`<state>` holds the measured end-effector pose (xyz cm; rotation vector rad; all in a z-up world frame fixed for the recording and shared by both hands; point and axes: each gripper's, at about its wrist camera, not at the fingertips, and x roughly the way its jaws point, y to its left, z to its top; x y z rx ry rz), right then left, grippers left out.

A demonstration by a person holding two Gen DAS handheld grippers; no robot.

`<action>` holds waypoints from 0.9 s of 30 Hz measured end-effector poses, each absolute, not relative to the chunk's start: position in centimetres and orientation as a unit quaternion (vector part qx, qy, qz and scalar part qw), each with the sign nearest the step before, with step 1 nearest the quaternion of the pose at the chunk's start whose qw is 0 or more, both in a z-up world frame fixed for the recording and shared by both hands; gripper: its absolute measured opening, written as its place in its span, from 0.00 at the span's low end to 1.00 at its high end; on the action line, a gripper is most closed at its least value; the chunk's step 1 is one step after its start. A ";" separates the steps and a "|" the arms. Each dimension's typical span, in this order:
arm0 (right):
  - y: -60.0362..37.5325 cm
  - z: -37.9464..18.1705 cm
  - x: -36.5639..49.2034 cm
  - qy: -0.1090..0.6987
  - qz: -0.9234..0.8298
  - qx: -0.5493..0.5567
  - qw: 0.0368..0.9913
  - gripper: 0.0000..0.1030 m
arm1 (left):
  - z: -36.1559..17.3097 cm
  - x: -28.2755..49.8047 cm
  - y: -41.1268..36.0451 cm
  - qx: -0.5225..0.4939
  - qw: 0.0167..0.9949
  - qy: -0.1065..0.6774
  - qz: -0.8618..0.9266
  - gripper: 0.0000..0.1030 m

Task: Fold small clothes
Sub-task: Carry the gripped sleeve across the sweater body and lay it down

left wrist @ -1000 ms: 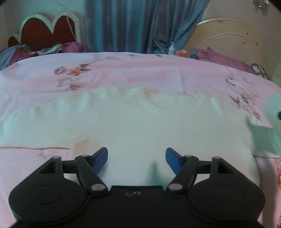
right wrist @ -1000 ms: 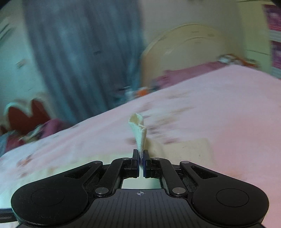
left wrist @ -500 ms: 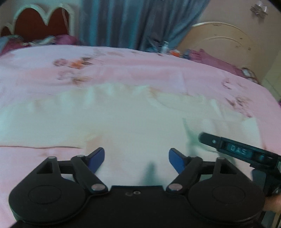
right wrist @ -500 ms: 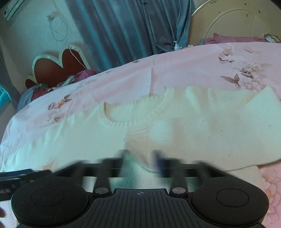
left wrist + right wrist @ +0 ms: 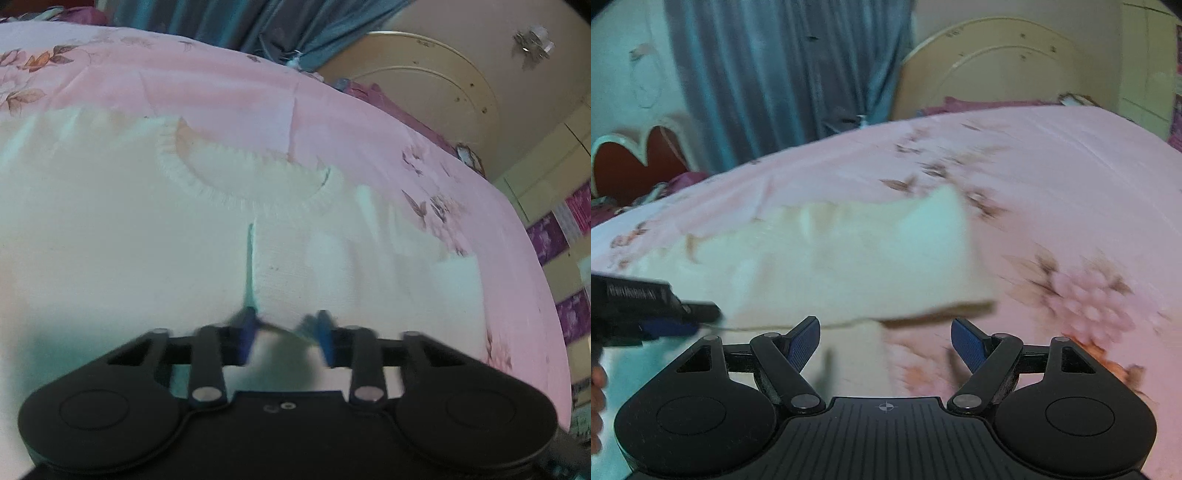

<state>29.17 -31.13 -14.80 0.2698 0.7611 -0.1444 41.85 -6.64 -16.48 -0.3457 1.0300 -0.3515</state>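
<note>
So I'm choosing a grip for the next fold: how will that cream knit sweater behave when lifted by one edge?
Probably floppy: the cream sweater lies creased and limp on the pink bedspread. Likely light, since its folded sleeve lies thin. The ribbed knit should resist slipping where the left gripper is closing on a pinch of it.
</note>
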 end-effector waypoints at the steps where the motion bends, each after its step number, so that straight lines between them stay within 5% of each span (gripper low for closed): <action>1: -31.4 -15.0 29.1 0.373 -0.073 0.133 0.915 0.75 | -16.5 41.9 -6.7 -0.174 0.841 0.483 -0.169 0.11; 4: -31.8 -15.7 29.2 0.380 -0.075 0.139 0.911 0.75 | -16.7 41.8 -7.4 -0.175 0.845 0.477 -0.167 0.04; 14: -31.0 -16.9 32.1 0.385 -0.080 0.147 0.908 0.75 | -7.4 41.0 -2.1 -0.205 0.895 0.357 -0.172 0.03; 18: -30.4 -16.8 33.0 0.377 -0.077 0.142 0.912 0.75 | -7.6 40.5 2.1 -0.190 0.911 0.345 -0.121 0.03; 20: -30.2 -16.9 33.2 0.376 -0.073 0.139 0.913 0.54 | -9.1 40.5 4.4 -0.193 0.909 0.360 -0.088 0.03; 21: -30.2 -17.0 33.4 0.378 -0.071 0.140 0.912 0.35 | -9.9 40.5 5.0 -0.195 0.907 0.367 -0.074 0.03; 23: -30.2 -17.0 33.4 0.377 -0.070 0.143 0.913 0.31 | -11.6 40.4 6.1 -0.191 0.902 0.383 -0.051 0.03; 27: -30.2 -16.7 33.4 0.376 -0.056 0.142 0.914 0.08 | -14.3 40.4 6.6 -0.187 0.894 0.406 -0.033 0.03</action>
